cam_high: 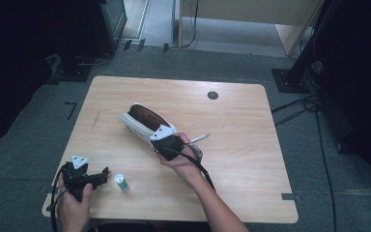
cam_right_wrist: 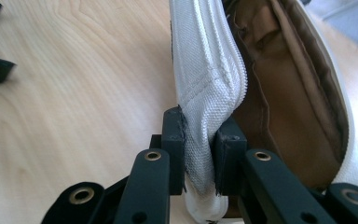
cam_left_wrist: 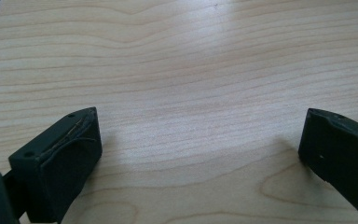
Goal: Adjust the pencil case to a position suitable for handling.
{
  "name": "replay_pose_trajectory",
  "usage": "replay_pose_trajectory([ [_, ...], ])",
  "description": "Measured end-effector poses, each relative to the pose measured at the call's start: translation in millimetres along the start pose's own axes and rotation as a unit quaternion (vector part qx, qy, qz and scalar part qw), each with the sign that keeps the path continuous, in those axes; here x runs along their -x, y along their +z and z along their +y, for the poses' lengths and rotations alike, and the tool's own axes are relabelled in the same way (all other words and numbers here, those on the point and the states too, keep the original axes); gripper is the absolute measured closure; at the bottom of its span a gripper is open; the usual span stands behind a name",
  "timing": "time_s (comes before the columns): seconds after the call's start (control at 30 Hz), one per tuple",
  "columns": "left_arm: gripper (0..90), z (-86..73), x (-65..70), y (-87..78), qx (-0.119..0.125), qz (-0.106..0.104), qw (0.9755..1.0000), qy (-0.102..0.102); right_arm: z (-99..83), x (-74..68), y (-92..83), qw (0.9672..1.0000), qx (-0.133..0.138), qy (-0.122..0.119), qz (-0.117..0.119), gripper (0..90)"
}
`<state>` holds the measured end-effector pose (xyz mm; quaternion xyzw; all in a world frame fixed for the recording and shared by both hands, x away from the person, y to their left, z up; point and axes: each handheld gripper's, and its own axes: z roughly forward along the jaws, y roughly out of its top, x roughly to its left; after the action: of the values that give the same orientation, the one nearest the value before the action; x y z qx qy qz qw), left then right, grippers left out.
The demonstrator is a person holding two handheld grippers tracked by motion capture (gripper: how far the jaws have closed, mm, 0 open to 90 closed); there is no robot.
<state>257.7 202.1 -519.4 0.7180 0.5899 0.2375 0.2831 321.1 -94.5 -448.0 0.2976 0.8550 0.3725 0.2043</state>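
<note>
My right gripper [cam_right_wrist: 200,156] pinches the white pouch [cam_right_wrist: 209,74] wall mid-worktop, holding its mouth open; my left gripper [cam_left_wrist: 200,154] idles, jaws wide and empty.

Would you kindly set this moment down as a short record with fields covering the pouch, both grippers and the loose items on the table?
pouch: white pouch, unzipped, brown lining showing, lying on the table
right gripper: jaws pinch the pouch's near wall
left gripper: jaws wide apart over bare wood, nothing between them
small tube: white with green band, beside the left gripper
pen: lying just right of the right hand
</note>
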Motion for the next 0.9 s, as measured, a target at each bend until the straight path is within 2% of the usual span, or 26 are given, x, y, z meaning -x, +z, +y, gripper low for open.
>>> replay_pose_trajectory([
  [0.07,0.0,0.0,-0.1,0.0,0.000,0.000,1.0000,0.000,-3.0,-7.4,-3.2,0.9997,-0.001,0.023,0.007,77.2],
  [0.13,0.0,0.0,0.0,0.0,0.000,0.000,1.0000,0.000,-3.7,-9.9,-4.7,0.9996,-0.002,0.026,0.008,76.1],
  [0.17,0.0,0.0,0.0,0.0,0.000,0.000,1.0000,0.000,-4.4,-13.1,-7.6,0.9994,0.005,0.029,0.018,69.4],
  [0.2,0.0,0.0,0.0,0.0,0.000,0.000,1.0000,0.000,-4.4,-13.1,-7.6,0.9994,0.005,0.029,0.018,69.4],
  [0.27,0.0,0.0,0.0,0.0,0.000,0.000,1.0000,0.000,-4.3,-11.9,-12.2,0.9982,0.017,0.036,0.044,61.5],
  [0.3,0.0,0.0,0.0,0.0,0.000,0.000,1.0000,0.000,-4.1,-10.8,-16.0,0.9977,0.024,0.040,0.050,58.0],
  [0.33,0.0,0.0,-0.1,0.0,0.000,0.000,1.0000,0.000,-3.5,-6.2,-25.9,0.9958,0.042,0.051,0.064,49.7],
  [0.43,0.0,0.0,0.0,0.0,0.000,0.000,1.0000,0.000,-4.0,-1.1,-35.6,0.9943,0.056,0.064,0.064,45.6],
  [0.57,0.0,0.0,-0.1,0.0,0.000,0.000,1.0000,0.000,-11.1,15.6,-59.5,0.9904,0.091,0.096,0.041,40.0],
  [0.6,0.0,0.0,0.0,0.0,0.000,0.000,1.0000,0.000,-17.4,23.9,-67.7,0.9882,0.099,0.115,0.019,37.9],
  [0.63,0.0,0.0,0.0,0.0,0.000,0.000,1.0000,0.000,-17.4,23.9,-67.7,0.9882,0.099,0.115,0.019,37.9],
  [0.67,0.0,0.0,0.0,0.0,0.000,0.000,1.0000,0.000,-24.5,31.0,-71.8,0.9861,0.097,0.135,-0.006,35.4],
  [0.73,0.0,0.0,0.0,0.0,0.000,0.000,1.0000,0.000,-33.8,38.1,-72.9,0.9829,0.086,0.161,-0.028,33.2],
  [0.77,0.0,0.0,0.0,0.0,0.000,0.000,1.0000,0.000,-33.8,38.1,-72.9,0.9829,0.086,0.161,-0.028,33.2],
  [0.8,0.0,0.4,0.5,0.3,-0.001,0.001,1.0000,0.000,-38.7,41.3,-72.8,0.9816,0.079,0.170,-0.038,32.2],
  [0.83,0.0,0.6,0.8,0.4,-0.001,0.000,1.0000,0.001,-50.2,47.3,-72.3,0.9786,0.066,0.186,-0.057,30.5],
  [0.9,0.0,0.7,0.9,0.4,-0.001,0.000,1.0000,0.001,-52.4,48.5,-72.4,0.9785,0.064,0.187,-0.059,30.4],
])
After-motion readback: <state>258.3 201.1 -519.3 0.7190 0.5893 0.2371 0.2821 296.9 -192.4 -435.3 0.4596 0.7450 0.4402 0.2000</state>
